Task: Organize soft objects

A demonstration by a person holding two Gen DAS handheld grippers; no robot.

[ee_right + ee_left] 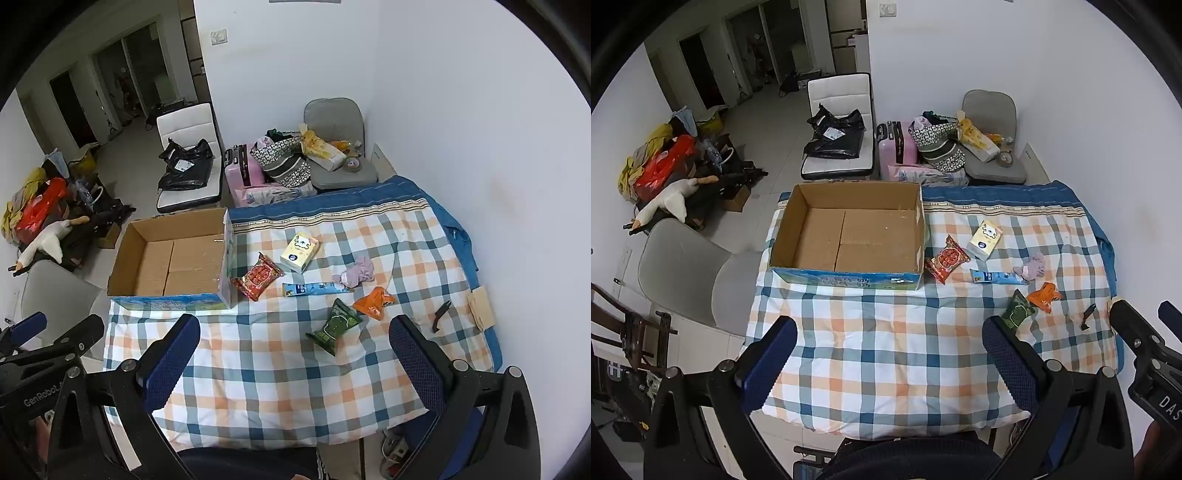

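Note:
An open, empty cardboard box [849, 236] [173, 258] stands on the checked cloth at the table's left. To its right lie a red snack pack [946, 259] [258, 277], a yellow tissue pack [984, 240] [300, 252], a light blue tube [997, 277] [317, 288], a small pink cloth [1032, 266] [356, 275], an orange pack [1044, 295] [375, 301] and a green pack [1017, 314] [334, 325]. My left gripper [890, 350] is open and empty over the near cloth. My right gripper [295, 350] is open and empty, close to the green pack.
A black clip [441, 315] and a beige pad [480, 306] lie near the table's right edge. A grey chair [683, 273] stands left of the table. Behind it are a white chair [838, 129] with black bags, a pink suitcase [897, 144] and a loaded grey chair [990, 140].

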